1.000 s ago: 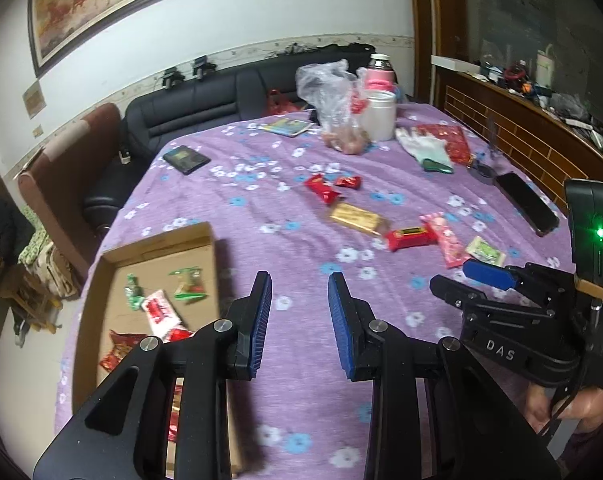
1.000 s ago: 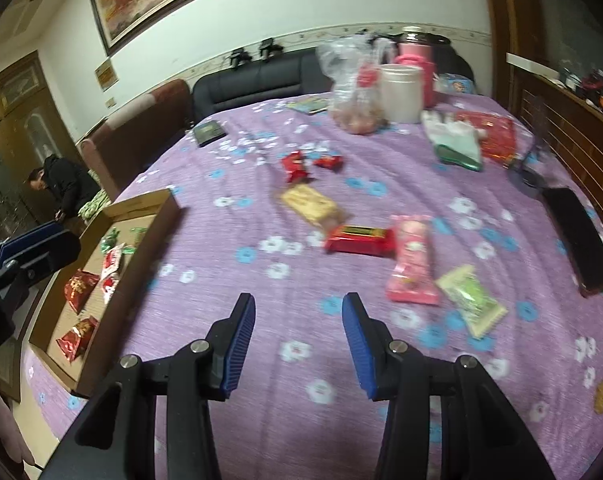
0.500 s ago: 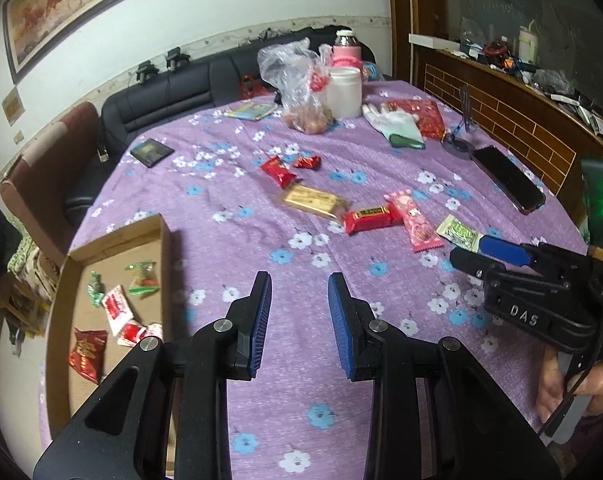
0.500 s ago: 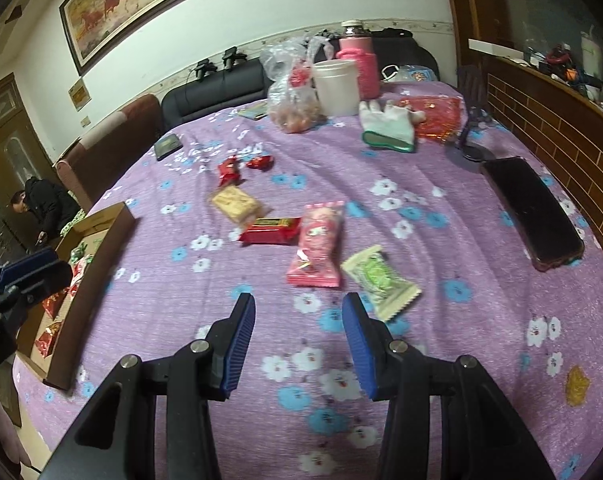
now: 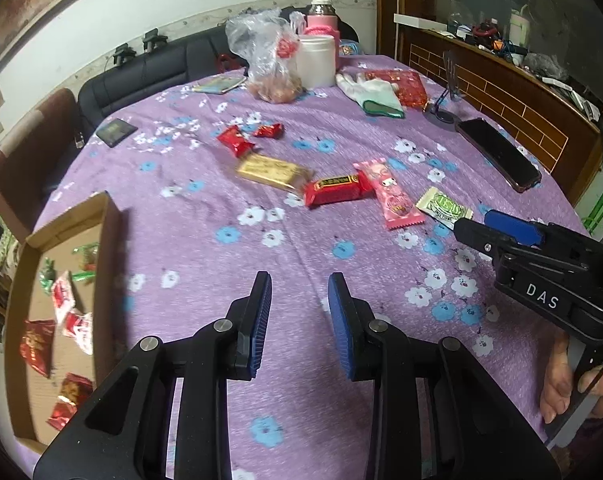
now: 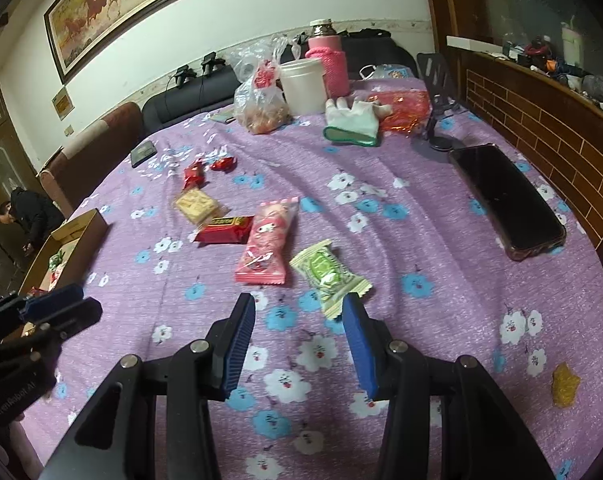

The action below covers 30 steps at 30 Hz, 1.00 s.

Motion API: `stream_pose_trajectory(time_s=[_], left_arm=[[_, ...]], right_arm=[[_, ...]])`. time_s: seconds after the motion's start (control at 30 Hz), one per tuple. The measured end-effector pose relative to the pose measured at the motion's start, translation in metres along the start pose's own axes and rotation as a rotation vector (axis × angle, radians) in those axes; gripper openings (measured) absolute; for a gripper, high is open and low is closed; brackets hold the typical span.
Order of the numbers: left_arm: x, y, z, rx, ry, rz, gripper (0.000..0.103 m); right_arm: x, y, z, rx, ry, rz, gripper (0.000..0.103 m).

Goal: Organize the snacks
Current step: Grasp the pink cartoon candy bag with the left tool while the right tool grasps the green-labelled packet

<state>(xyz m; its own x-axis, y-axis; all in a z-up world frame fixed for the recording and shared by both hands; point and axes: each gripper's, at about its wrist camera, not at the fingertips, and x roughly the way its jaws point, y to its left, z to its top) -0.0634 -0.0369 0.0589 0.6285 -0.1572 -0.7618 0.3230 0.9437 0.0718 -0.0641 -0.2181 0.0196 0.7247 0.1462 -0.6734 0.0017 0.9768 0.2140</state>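
Both fingers pairs apart and empty, right gripper [image 6: 297, 316] near green packet [image 6: 328, 274], six snacks [image 5: 333, 191] loose.

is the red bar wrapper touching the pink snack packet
Touching. In the right wrist view the red bar wrapper has its right end lying against the pink snack packet's left edge, with no cloth visible between them.

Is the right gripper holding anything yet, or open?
Open and empty. The right gripper hangs above the tablecloth with a clear gap between its blue pads; the green snack packet lies just ahead, ungrasped.
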Motion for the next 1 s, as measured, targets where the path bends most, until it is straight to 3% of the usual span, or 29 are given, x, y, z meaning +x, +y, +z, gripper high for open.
stream_pose_trajectory(time_s=[0.5, 0.63, 0.7, 0.77, 0.83, 0.93, 1.0], left_arm=[[0.061, -0.008, -0.004, -0.064, 0.121, -0.028, 0.029], [0.062, -0.009, -0.005, -0.089, 0.102, -0.047, 0.047], [0.062, -0.014, -0.008, -0.070, 0.091, -0.048, 0.061], [0.064, -0.020, -0.011, -0.054, 0.099, -0.057, 0.083], [0.066, -0.022, -0.011, -0.047, 0.106, -0.066, 0.087], [0.070, -0.028, -0.011, -0.019, 0.129, -0.095, 0.103], [0.070, -0.030, -0.011, -0.010, 0.132, -0.093, 0.103]], right_arm=[[-0.008, -0.026, 0.006, 0.017, -0.045, -0.053, 0.048], [-0.014, -0.052, 0.014, 0.060, -0.056, -0.082, 0.048], [-0.015, -0.064, 0.016, 0.081, -0.058, -0.095, 0.048], [-0.015, -0.075, 0.017, 0.103, -0.056, -0.105, 0.048], [-0.011, -0.080, 0.018, 0.114, -0.039, -0.106, 0.048], [0.000, -0.075, 0.021, 0.098, 0.003, -0.078, 0.048], [0.011, -0.066, 0.024, 0.069, 0.033, -0.047, 0.048]])
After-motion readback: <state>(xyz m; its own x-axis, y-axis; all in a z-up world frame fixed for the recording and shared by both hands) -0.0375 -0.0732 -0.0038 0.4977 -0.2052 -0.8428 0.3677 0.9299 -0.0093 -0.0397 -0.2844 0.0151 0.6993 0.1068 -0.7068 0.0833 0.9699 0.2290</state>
